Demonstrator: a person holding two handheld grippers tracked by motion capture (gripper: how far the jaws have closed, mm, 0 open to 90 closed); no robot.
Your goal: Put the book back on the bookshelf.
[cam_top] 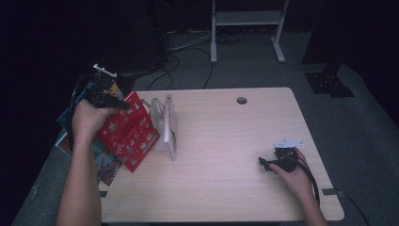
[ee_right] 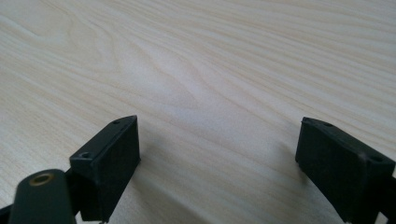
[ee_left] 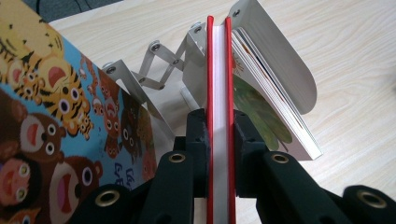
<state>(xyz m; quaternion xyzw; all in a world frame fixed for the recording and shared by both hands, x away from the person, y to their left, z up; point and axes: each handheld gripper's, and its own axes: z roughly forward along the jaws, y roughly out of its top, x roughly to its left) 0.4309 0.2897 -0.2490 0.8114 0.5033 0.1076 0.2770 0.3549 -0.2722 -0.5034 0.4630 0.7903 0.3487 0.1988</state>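
Left claw (ee_left: 219, 130) pinches a red book (ee_left: 219, 70) by its edge, both pads tight on the covers. In the high view the red book (cam_top: 128, 132) hangs tilted at the left of the frame, just left of the metal rack (cam_top: 165, 127). I think the step in hand is putting this book into the rack. In the left gripper view one book (ee_left: 266, 107) already leans in the rack (ee_left: 280, 51), at upper right. Next, the red book must stand straight and slide into the gap beside that one, without knocking it. Right claw (ee_right: 219, 154) is spread wide with nothing in it and rests low over the bare desk (ee_right: 201, 60), at lower right in the high view (cam_top: 267, 163).

Count: two claws, one rack, one red book held, one book in the rack. More books (cam_top: 106, 162) lie at the left desk edge; how many, I cannot tell.
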